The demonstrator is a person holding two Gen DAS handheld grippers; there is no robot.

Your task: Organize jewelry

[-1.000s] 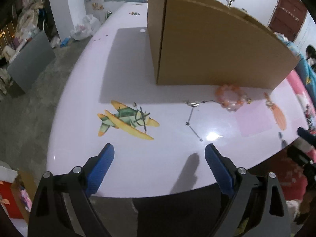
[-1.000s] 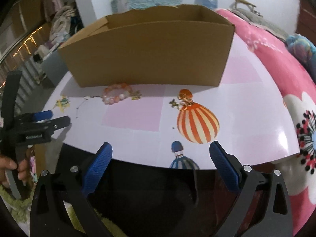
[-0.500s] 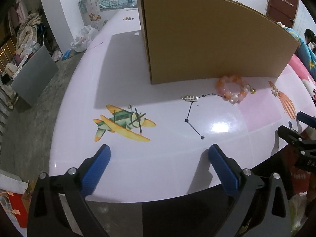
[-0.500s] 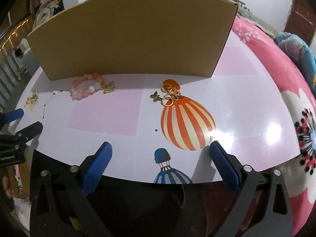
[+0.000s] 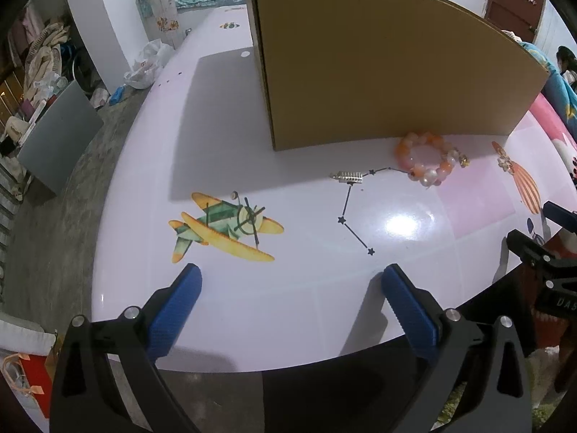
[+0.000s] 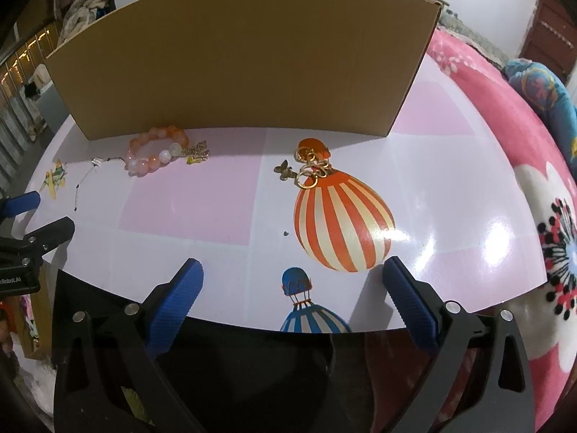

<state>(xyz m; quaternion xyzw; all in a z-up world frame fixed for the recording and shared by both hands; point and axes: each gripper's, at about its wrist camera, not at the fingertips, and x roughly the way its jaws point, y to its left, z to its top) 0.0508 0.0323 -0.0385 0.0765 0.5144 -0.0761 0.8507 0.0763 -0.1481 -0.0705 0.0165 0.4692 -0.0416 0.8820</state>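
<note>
Bracelet (image 5: 425, 158) – pink-orange beads, gold charm | beside cardboard box (image 5: 378, 61)

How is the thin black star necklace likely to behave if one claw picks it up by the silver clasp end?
The necklace will probably go limp and dangle, since it lies in loose bends on the table. It looks very light, so it should lift easily. One end seems to touch the bead bracelet, so it may tug or snag that; contact is hard to confirm.

Table (image 6: 450, 195): box (image 6: 245, 54); bracelet (image 6: 155, 155); earrings (image 6: 310, 169)
</note>
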